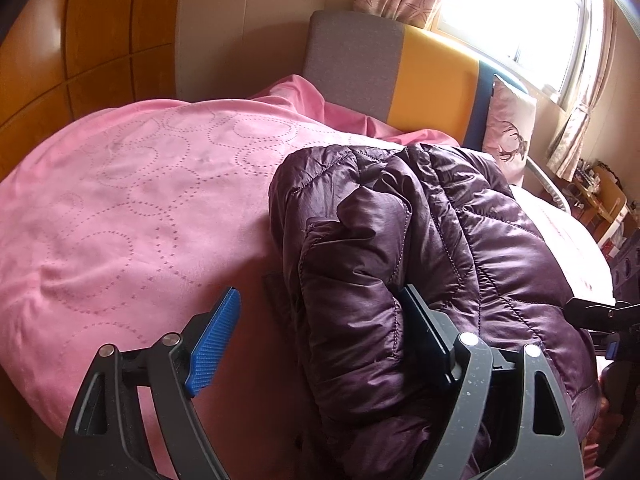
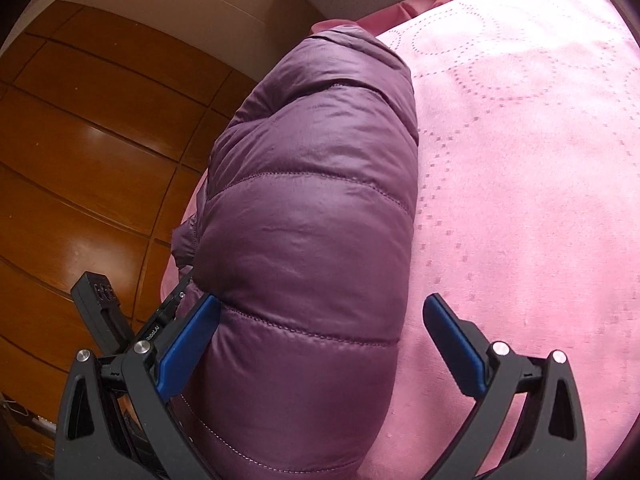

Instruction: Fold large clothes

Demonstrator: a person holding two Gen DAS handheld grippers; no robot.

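On the pink bed (image 1: 120, 208), purple puffer jacket (image 1: 400, 240) lies bundled, mid-fold. Left tool (image 1: 320, 344) wide, jacket edge between its jaws, unpinched; right tool (image 2: 320, 344) wide, straddling it. Next probably: close, fold over.

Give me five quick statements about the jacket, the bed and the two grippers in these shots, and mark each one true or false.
1. The purple quilted jacket lies on a pink bedspread. True.
2. The left gripper has its jaws clamped shut on the bedspread. False: its jaws stand wide apart, with part of the jacket between them.
3. The right gripper is open, with the folded jacket's puffy end between its jaws. True.
4. The jacket is spread out flat with both sleeves extended. False: it is bundled into a thick folded mass.
5. A cushion leans at the headboard near the window. True.
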